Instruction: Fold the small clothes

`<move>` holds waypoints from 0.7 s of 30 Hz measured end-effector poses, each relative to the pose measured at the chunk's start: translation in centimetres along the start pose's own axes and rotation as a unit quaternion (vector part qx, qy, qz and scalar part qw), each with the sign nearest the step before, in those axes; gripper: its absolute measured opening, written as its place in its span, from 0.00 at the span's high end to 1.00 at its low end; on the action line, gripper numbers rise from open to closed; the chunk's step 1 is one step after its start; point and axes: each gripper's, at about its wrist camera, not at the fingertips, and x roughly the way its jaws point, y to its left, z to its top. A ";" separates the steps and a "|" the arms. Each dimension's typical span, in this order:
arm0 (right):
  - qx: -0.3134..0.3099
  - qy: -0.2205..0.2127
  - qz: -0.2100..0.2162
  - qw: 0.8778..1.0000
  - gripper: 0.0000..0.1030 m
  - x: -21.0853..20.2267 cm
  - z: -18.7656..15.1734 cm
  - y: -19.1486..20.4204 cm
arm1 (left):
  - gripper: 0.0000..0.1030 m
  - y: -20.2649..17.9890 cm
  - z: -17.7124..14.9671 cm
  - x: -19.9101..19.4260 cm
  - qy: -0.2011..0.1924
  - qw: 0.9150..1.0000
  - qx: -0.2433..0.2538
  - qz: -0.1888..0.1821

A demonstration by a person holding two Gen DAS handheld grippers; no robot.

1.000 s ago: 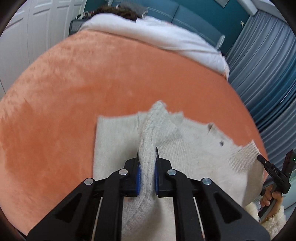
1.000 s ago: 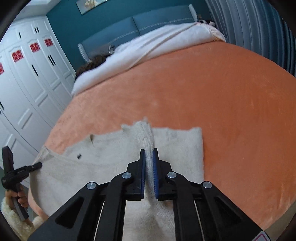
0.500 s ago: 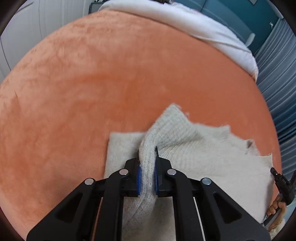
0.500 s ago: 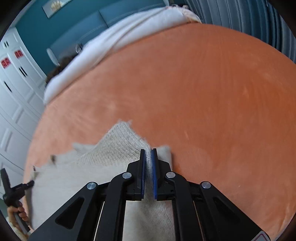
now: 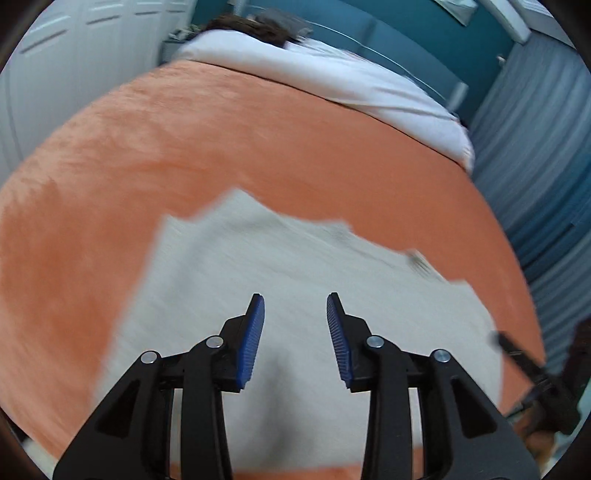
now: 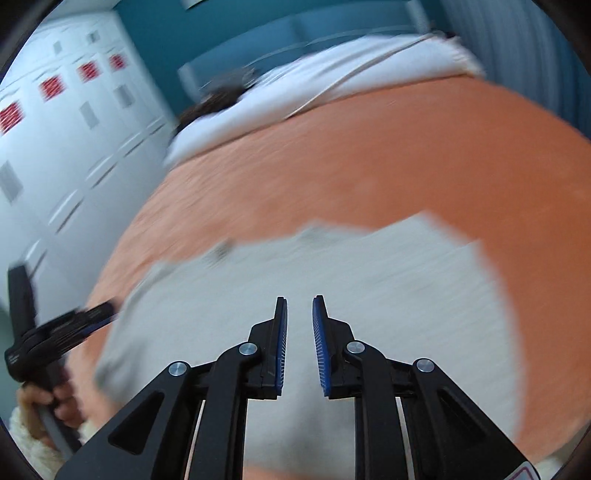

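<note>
Sweater lies flat at twelve o'clock, so I re-grip an edge squarely with left gripper wide open and right gripper narrowly parted, both empty.

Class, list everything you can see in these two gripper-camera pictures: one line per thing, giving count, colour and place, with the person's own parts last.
sweater: one, cream knit, lying flat on the blanket, below both grippers.
blanket: one, orange, covering the bed.
duvet: one, white, at the head of the bed.
headboard: one, teal, behind the duvet.
wardrobe: one, white with red panels, on the left of the right wrist view.
curtain: one, blue-grey, on the right of the left wrist view.
left gripper: one, black with blue pads, open, empty.
right gripper: one, black with blue pads, open, empty.
</note>
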 end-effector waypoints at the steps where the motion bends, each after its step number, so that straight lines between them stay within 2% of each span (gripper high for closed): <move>1: -0.025 0.027 0.025 0.999 0.84 1.4 -1.5 2.8 | 0.67 -1.3 -1.1 0.3 0.015 1.000 0.012 -0.008; 3: -0.062 0.057 0.039 0.996 0.85 3.2 -4.1 6.2 | 0.67 -3.5 -3.4 1.2 0.035 0.999 0.041 -0.003; 6: -0.080 0.086 0.019 0.993 0.96 4.8 -6.4 6.5 | 0.67 -3.1 -5.7 2.9 0.065 0.996 0.054 0.033; 8: -0.062 0.082 0.006 0.995 0.99 4.0 -6.4 3.9 | 0.67 -1.3 -6.3 2.7 0.064 0.995 0.056 0.050; 11: -0.009 0.064 -0.040 0.997 1.00 1.0 -5.9 -2.3 | 0.68 2.5 -6.2 1.0 0.058 0.994 0.043 0.083; 13: 0.023 0.054 -0.096 0.994 1.00 -1.3 -6.2 -6.9 | 0.76 5.1 -6.3 -0.2 0.057 0.995 0.028 0.083; 15: 0.062 0.049 -0.131 0.988 1.00 -3.1 -6.9 -10.9 | 0.88 7.0 -6.6 -1.0 0.059 0.996 0.010 0.069; 16: 0.083 0.042 -0.113 0.989 1.00 -4.1 -7.2 -12.6 | 0.89 7.7 -6.8 -1.4 0.058 0.997 -0.003 0.057; 17: 0.103 0.037 -0.121 0.987 1.00 -4.9 -7.3 -13.4 | 0.90 8.1 -6.9 -1.6 0.060 0.997 -0.013 0.051; 18: 0.106 0.034 -0.149 0.983 1.00 -5.6 -7.1 -13.5 | 0.89 8.1 -6.7 -2.0 0.061 0.997 -0.024 0.052; 19: 0.100 0.031 -0.162 0.981 1.00 -5.9 -6.8 -13.3 | 0.89 7.8 -6.2 -2.4 0.057 0.996 -0.029 0.063; 21: 0.085 0.017 -0.145 0.986 0.92 -6.3 -5.6 -11.2 | 0.88 6.4 -4.8 -3.2 0.033 0.998 -0.026 0.056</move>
